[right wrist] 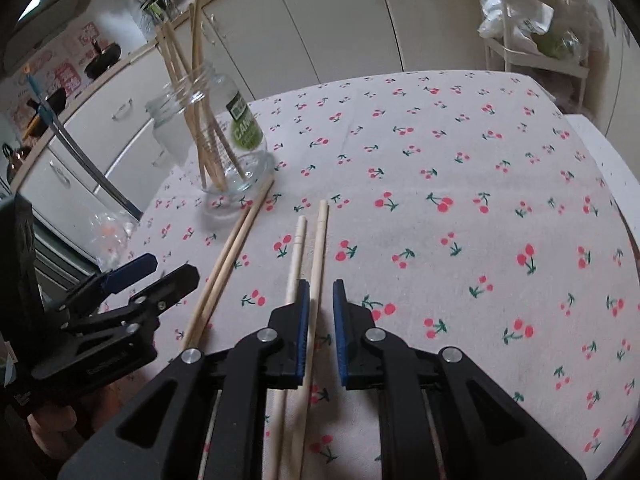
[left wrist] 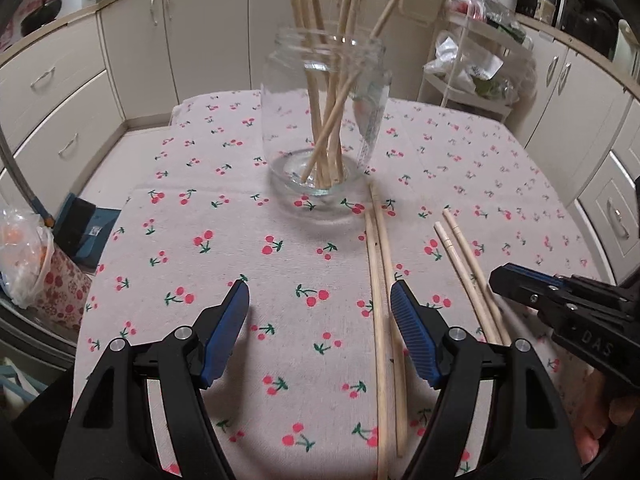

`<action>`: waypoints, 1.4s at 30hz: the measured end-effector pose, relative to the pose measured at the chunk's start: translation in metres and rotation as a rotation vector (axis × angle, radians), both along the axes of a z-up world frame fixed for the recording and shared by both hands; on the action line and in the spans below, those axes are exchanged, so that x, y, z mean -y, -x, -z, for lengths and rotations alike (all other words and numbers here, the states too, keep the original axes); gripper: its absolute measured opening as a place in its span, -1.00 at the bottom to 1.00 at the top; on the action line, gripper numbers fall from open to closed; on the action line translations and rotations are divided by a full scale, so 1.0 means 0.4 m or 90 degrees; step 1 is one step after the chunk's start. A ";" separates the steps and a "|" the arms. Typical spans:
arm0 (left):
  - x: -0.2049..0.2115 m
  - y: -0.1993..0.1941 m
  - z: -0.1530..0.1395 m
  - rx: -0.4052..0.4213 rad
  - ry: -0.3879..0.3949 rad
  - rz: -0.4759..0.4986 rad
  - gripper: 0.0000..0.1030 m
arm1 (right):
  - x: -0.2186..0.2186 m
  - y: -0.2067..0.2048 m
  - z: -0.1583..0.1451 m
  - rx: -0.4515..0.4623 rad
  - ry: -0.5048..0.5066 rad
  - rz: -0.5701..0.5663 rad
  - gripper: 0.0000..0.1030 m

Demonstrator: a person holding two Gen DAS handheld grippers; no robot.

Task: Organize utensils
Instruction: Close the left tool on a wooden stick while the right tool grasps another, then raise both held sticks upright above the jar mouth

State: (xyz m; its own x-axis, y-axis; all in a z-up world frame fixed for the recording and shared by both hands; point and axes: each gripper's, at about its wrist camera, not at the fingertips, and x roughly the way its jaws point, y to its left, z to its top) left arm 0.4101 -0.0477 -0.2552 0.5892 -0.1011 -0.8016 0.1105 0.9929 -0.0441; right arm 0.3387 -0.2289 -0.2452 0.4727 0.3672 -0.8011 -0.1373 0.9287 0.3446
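a glass jar (left wrist: 324,120) stands on the bench (left wrist: 240,248) with its cherry cloth, and many wooden sticks stand inside it. two pairs of chopsticks lie flat near the jar. the left tool (left wrist: 320,328) is wide open over the cloth, just beside one pair (left wrist: 380,280). the right tool (right wrist: 321,320) is open only a little, with one stick of the other pair (right wrist: 316,272) between its blue pads, not yet squeezed.

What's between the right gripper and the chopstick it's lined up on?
Nothing visible. The right gripper is open with one chopstick already between its fingers; its neighbour lies just outside the left finger, beside the first.
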 end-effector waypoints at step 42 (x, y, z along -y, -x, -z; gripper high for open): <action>-0.016 -0.084 0.005 -0.094 0.031 0.039 -0.90 | -0.053 -0.061 0.010 -0.011 0.158 -0.098 -0.87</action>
State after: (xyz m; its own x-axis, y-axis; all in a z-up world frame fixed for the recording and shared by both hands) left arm 0.4438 -0.0412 -0.2572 0.4563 -0.1741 -0.8726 0.1594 0.9808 -0.1124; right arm 0.3631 -0.2078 -0.2493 0.4120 0.2244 -0.8831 -0.2788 0.9538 0.1123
